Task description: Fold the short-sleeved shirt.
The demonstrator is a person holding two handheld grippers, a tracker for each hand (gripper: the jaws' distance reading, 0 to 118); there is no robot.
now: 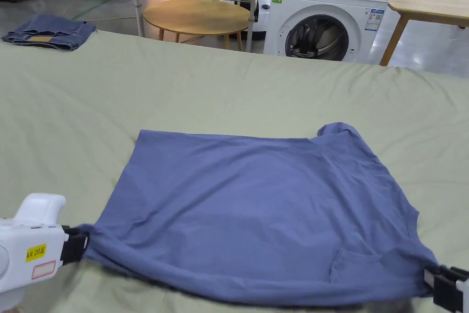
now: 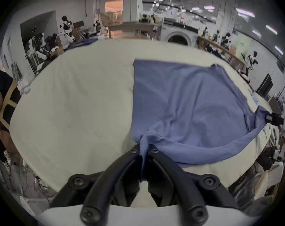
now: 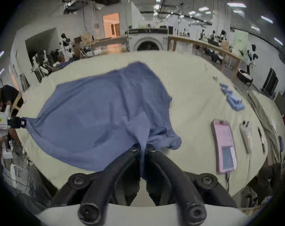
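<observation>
Both claws are clamped on cloth: your left gripper (image 2: 144,148) has its jaws pinched on the near left corner of the shirt (image 1: 256,208), your right gripper (image 3: 143,148) on the near right corner by the sleeve. Shirt lies spread on the green sheet (image 1: 229,94), running away from both claws, near edge stretched between them and sagging slightly off the surface.

Step looks like the first fold, near edge carried over to the far edge. To do it clean:
- Keep tension even between claws so the edge stays straight.
- Lift both together, same height, no twist.
- Far sleeve (image 1: 336,129) ahead of the right claw is bunched; expect it to spoil the edge match unless flattened.
- Land near corners on far corners, then let go.

Right of the right claw: pink device (image 3: 224,146) and small tools on the sheet. Keep the swing clear of them. Folded jeans (image 1: 48,32) sit far ahead of the left claw, well apart.
</observation>
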